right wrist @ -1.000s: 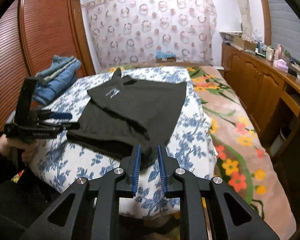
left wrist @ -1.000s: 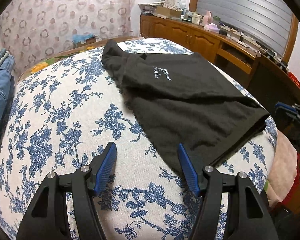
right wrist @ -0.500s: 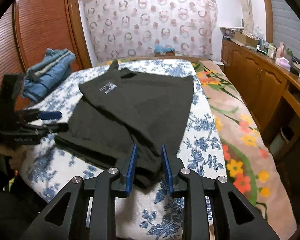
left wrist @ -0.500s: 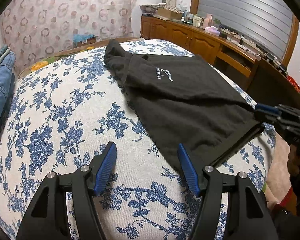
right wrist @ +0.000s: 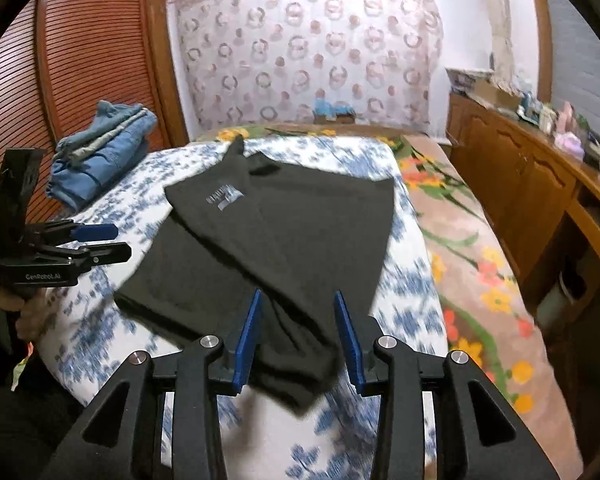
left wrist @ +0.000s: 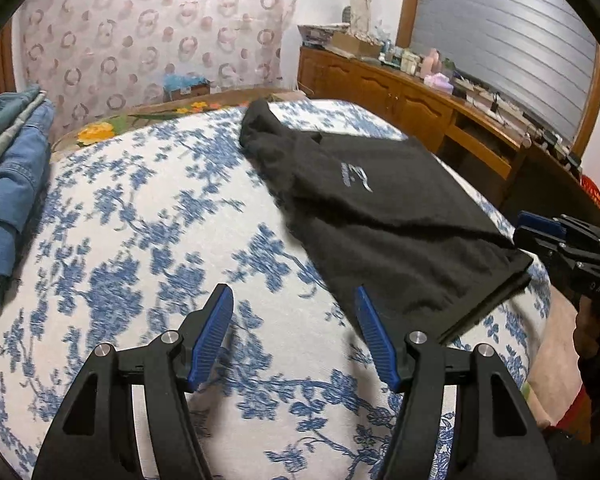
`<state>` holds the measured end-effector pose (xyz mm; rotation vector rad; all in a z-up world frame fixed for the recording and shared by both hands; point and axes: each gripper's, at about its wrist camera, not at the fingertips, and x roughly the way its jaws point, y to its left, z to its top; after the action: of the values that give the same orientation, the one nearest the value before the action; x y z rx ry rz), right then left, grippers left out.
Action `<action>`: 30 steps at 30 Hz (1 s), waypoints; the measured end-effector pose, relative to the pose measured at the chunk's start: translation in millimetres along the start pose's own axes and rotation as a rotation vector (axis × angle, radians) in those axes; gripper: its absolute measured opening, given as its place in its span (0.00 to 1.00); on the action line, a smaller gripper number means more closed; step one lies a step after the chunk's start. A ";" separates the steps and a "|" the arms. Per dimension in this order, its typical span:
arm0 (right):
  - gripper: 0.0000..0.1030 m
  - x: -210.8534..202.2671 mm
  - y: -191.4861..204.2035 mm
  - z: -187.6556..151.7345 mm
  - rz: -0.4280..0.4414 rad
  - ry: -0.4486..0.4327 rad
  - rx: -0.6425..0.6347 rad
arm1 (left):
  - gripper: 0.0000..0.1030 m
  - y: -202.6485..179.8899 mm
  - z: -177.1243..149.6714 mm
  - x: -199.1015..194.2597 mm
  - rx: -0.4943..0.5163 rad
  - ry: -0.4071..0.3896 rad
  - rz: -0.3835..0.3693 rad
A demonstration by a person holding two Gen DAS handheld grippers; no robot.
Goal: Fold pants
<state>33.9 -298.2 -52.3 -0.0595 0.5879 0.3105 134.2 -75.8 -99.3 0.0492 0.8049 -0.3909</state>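
Both grippers stand open, the right gripper (right wrist: 298,336) having just released the folded pants (right wrist: 284,248) and the left gripper (left wrist: 294,334) empty, so the next fold requires regrasping the near edge.

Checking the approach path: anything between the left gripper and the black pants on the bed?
Nothing visible. The left gripper is open over bare floral bedspread, with the black pants just beyond its right finger. The folded jeans lie far off to the side.
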 end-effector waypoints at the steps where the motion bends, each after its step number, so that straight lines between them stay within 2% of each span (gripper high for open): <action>1: 0.38 2.2 4.0 4.2 0.004 -0.004 -0.012 | 0.63 2.9 1.3 -2.7 -0.006 -0.009 0.004; 10: 0.38 39.9 40.9 41.5 0.101 -0.009 -0.089 | 0.63 17.0 13.1 -18.0 -0.014 -0.064 0.031; 16: 0.38 72.0 49.2 60.3 0.142 0.017 -0.117 | 0.63 27.3 18.7 -24.1 -0.021 -0.085 0.053; 30: 0.37 124.6 76.0 79.4 0.204 0.102 -0.213 | 0.63 41.5 19.1 -24.8 -0.040 -0.091 0.081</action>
<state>151.4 -180.7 -52.8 -0.2225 0.6613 0.5708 146.9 -33.0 -72.7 0.0260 0.7179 -0.2978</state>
